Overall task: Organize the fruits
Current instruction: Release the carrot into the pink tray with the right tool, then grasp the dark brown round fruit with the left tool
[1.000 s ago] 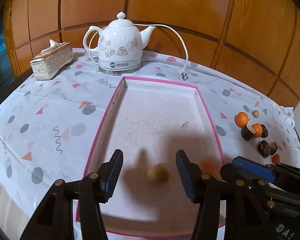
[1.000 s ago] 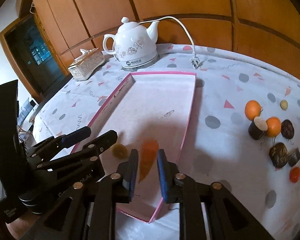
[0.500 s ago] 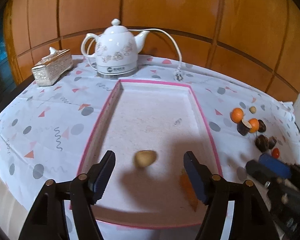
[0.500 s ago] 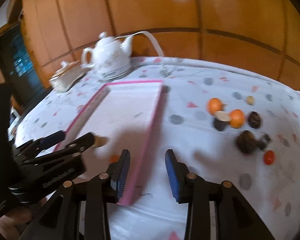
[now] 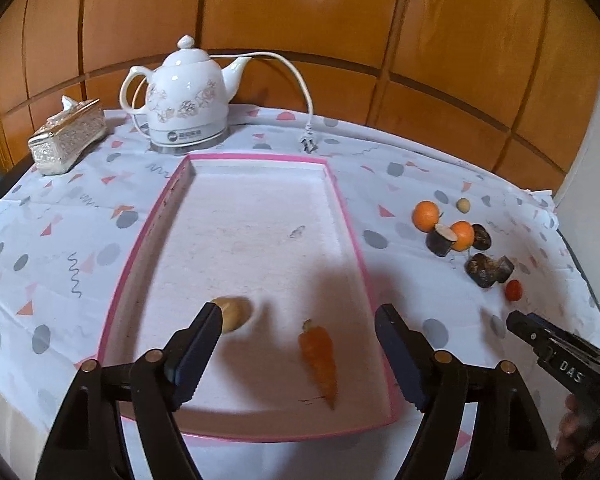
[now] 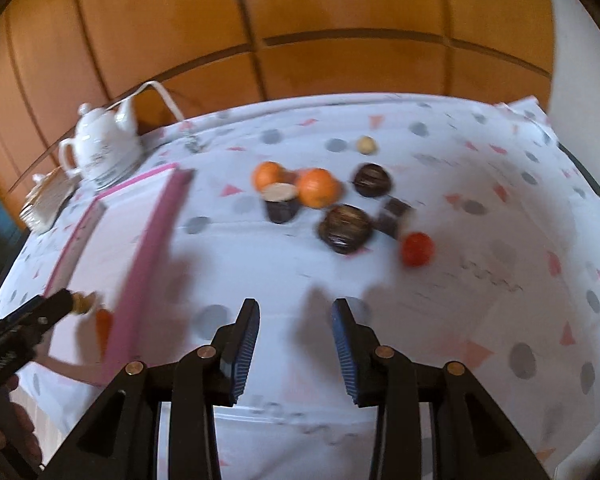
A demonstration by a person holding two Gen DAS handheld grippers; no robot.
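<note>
A pink-rimmed tray (image 5: 350, 216) holds a tan potato (image 5: 233, 313) and a small carrot (image 5: 319, 357) at its near end. My left gripper (image 5: 298, 320) hovers over them with its jaws opening; the carrot lies loose between the fingers and the potato sits beside the left one, neither pressed. My right gripper (image 6: 295, 312) is open over bare tablecloth right of the tray, with nothing between its fingers. Ahead of it lie two oranges (image 6: 318, 186), several dark brown pieces (image 6: 344, 227), a red tomato (image 6: 417, 249) and a small tan ball (image 6: 366, 145).
A white kettle (image 5: 188, 96) with its cord and plug stands behind the tray, with a silver tissue box (image 5: 69, 141) to its left. Wood panelling closes the back. The patterned tablecloth (image 5: 60, 240) drops off at the near edge.
The left gripper's jaws widened and drew back from the potato. The right gripper let the carrot go in the tray, opened, and swung right over the cloth toward the fruit pile.
</note>
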